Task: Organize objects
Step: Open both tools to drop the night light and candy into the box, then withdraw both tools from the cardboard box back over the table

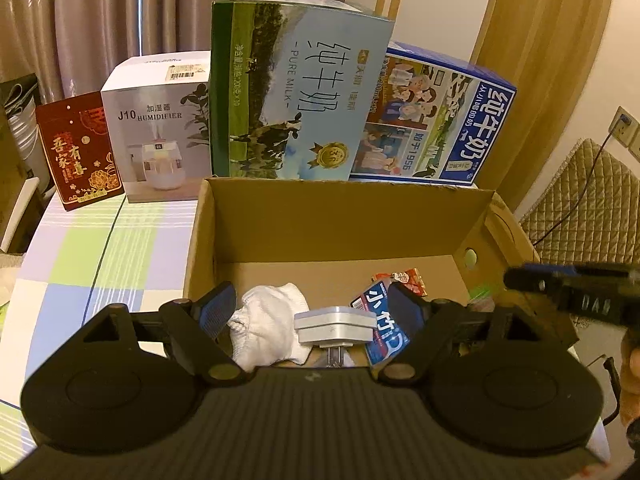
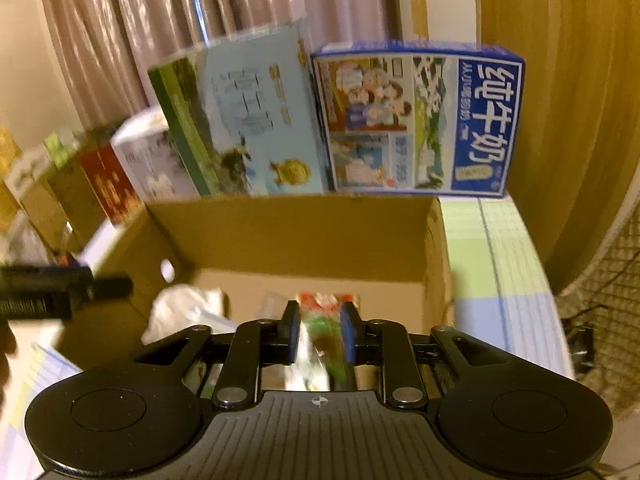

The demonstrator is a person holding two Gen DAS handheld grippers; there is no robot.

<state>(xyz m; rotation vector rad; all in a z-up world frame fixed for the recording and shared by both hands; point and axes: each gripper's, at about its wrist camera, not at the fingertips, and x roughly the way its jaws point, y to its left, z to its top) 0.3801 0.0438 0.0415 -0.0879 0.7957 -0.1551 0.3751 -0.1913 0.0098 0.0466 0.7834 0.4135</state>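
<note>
Left gripper [image 1: 316,312] wide open, poised over near edge of open cardboard box [image 1: 348,216], nothing between fingers. Below it, on box floor: white sock [image 1: 268,320] crumpled at left, grey-white plug adapter [image 1: 335,322] just right of sock and touching it, blue packet [image 1: 380,320] with white lettering leaning beside adapter, red snack wrapper [image 1: 404,278] farther back toward right wall.

Right gripper [image 2: 320,332] clamped on red-and-green snack packet [image 2: 322,320], fingers pressed to both sides, held just above box interior near front. Packet blurred, print unreadable. Same gripper visible in left wrist view as dark blur at right edge, outside right box wall.

Box on bench [image 1: 100,248] with green/blue/white checked cloth. Behind box, upright in a row: green-and-blue milk carton box [image 1: 296,96], blue milk box [image 1: 436,120] right of it, touching or nearly. Left of those: white humidifier box [image 1: 160,128], then red gift bag [image 1: 78,152]. Curtain [image 1: 100,12] behind row. Quilted chair cushion [image 1: 584,208] off to right of bench.
</note>
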